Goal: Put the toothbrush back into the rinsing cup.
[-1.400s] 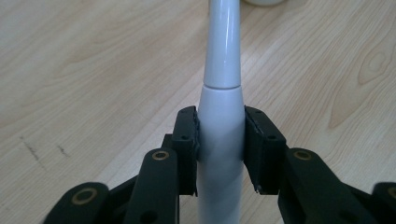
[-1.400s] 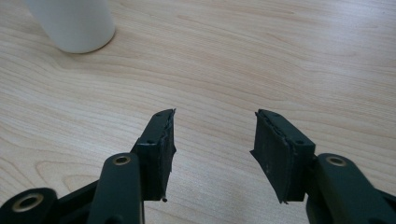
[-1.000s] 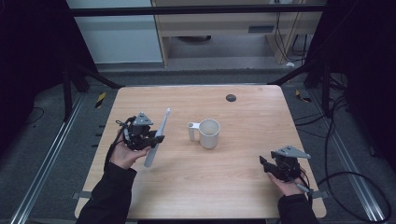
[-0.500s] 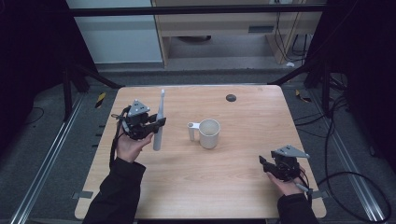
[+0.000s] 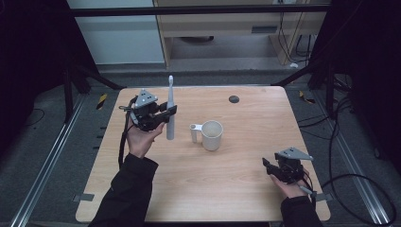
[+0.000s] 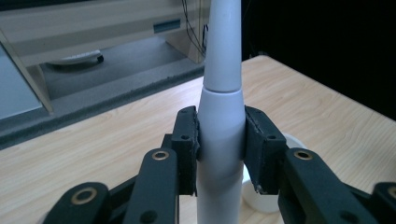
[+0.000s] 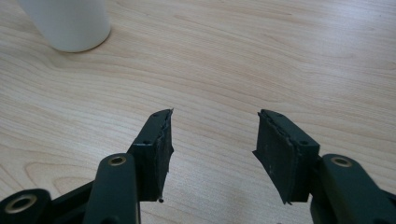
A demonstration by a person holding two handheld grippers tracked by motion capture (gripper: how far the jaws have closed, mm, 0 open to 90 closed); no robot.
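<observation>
My left gripper (image 5: pixel 163 115) pinches a white toothbrush (image 5: pixel 170 108) upright near the tabletop's (image 5: pixel 246 189) left edge; my right gripper (image 7: pixel 212 140) sits spread near the front-right corner.

Light wooden table (image 5: pixel 156 189); white mug (image 5: pixel 211 135) near centre, small dark disc (image 5: pixel 233 99).

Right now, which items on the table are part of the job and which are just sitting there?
In play:
- left gripper, shut on the white electric toothbrush, held upright
- white ceramic mug, likely its target

Idle:
- right gripper, open, nothing held
- small dark round object near the far edge
</observation>
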